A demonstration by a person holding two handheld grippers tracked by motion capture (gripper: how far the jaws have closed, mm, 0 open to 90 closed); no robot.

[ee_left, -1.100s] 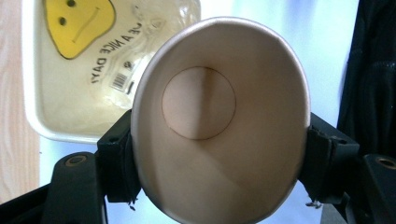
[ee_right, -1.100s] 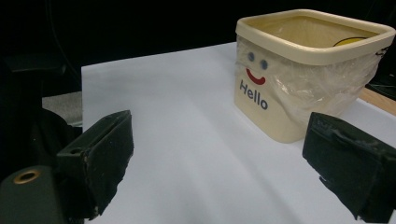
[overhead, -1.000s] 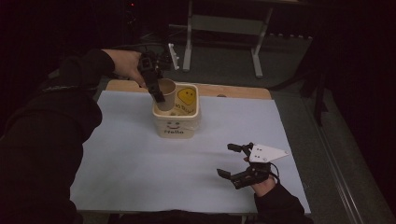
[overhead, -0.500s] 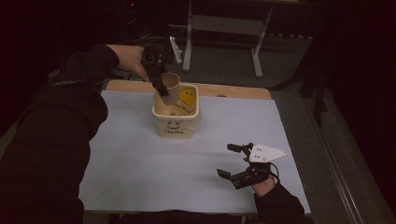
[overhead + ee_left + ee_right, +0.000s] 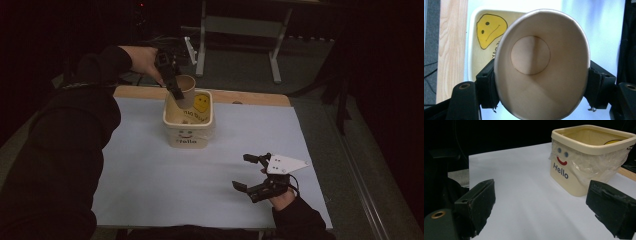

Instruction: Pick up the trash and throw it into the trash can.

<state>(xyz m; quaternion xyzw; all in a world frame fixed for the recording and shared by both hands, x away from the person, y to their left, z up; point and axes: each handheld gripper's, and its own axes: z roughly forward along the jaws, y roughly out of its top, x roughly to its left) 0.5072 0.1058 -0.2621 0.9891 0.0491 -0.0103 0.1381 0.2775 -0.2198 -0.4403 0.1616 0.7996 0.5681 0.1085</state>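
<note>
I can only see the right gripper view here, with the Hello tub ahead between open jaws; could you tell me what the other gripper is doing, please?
Observer: The left gripper is shut on a brown paper cup, its jaws pressing the cup's sides in the left gripper view.
Operator: Thank you. Where is that cup relative to the tub?
Observer: In the high view the paper cup hangs tilted over the far rim of the tub, raised above it rather than resting inside.
Operator: Is anything inside the tub?
Observer: Looking down past the cup, the tub's inner wall carries a yellow face drawing; what lies beneath the cup is hidden.
</note>
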